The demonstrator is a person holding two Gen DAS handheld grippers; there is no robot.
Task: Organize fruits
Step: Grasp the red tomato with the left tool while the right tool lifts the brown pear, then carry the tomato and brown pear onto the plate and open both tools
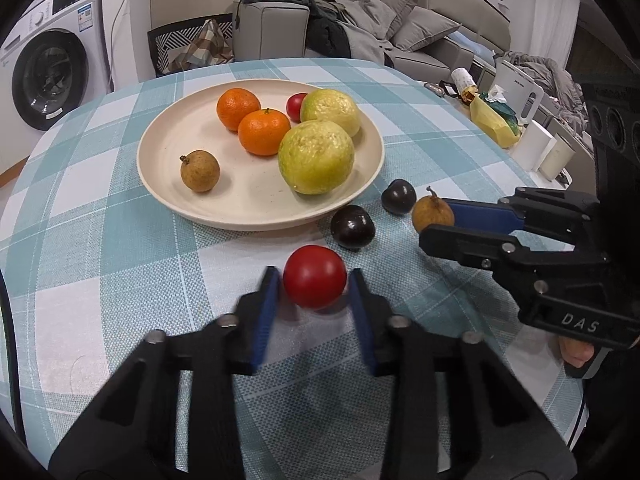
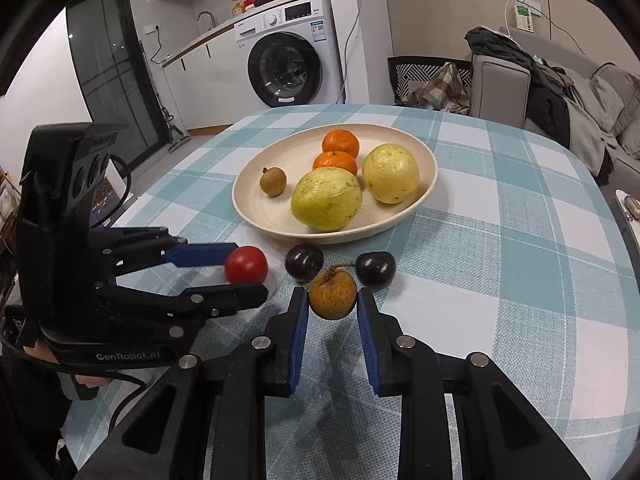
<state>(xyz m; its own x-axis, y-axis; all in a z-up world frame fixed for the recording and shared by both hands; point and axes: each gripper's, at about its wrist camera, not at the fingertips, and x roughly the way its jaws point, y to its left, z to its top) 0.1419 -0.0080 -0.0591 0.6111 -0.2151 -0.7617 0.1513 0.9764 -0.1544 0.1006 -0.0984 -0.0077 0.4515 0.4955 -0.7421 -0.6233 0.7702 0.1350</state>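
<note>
With both sets of jaws spread and unclosed, the left gripper (image 1: 312, 280) straddles the small, smooth, glossy red tomato (image 1: 315, 281), probably soft and slippery, best pinched gently across its middle, while the right gripper (image 2: 333, 298) brackets the light, firm brown round longan (image 2: 332, 294).

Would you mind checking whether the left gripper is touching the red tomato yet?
Apart. In the left wrist view, the left gripper straddles the red tomato, with tablecloth visible between each pad and the fruit.

Plate front: two dark plums (image 2: 304, 261) (image 2: 375, 270) stand just before the plate (image 2: 424, 200) rim.
Tablecloth (image 2: 500, 280) right of fruit: bare, passable.
</note>
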